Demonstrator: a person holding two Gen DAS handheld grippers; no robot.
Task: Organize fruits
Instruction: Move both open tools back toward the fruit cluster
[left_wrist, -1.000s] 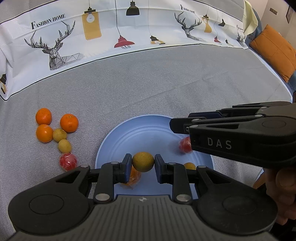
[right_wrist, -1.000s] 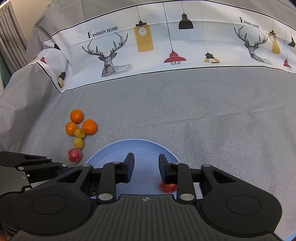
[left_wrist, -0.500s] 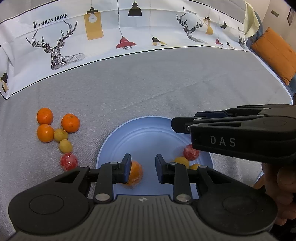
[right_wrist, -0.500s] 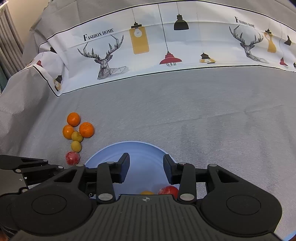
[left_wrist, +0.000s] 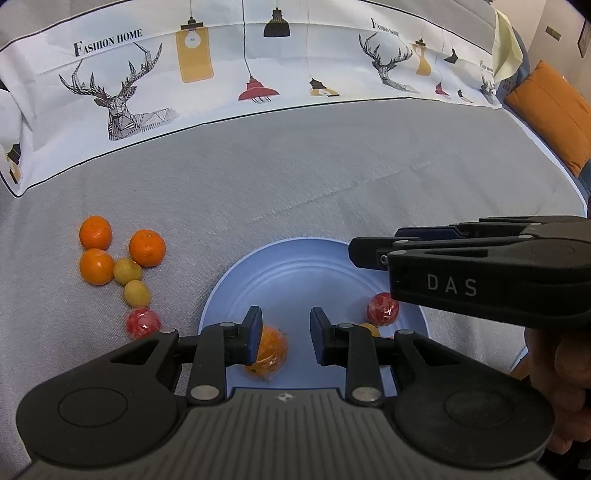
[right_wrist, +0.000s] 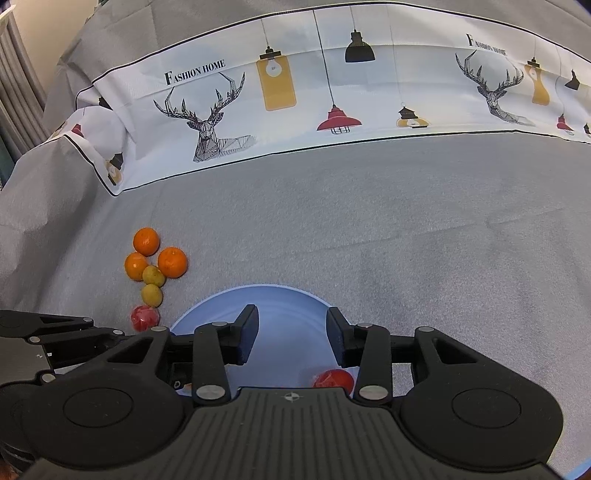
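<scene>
Evidently both the left gripper (left_wrist: 284, 334) and right gripper (right_wrist: 291, 334) hover open and empty over the blue plate (left_wrist: 295, 266), where sorted fruit collects.

The surface (left_wrist: 295, 192) wears a plain grey cloth. Behind it hangs a white fabric band (left_wrist: 258, 62) printed with black line-drawn deer heads, yellow, red and black lamps and black lettering. The plate (left_wrist: 295, 266) is pale blue with faint concentric rings. Three loose oranges (left_wrist: 147, 247) are bright orange, two small round fruits (left_wrist: 127, 271) dull yellow-green, and a wrapped fruit (left_wrist: 143, 323) glossy red. Both claws are matt black with dark blue pads (left_wrist: 255, 334). A cushion (left_wrist: 554, 114) is orange.
</scene>
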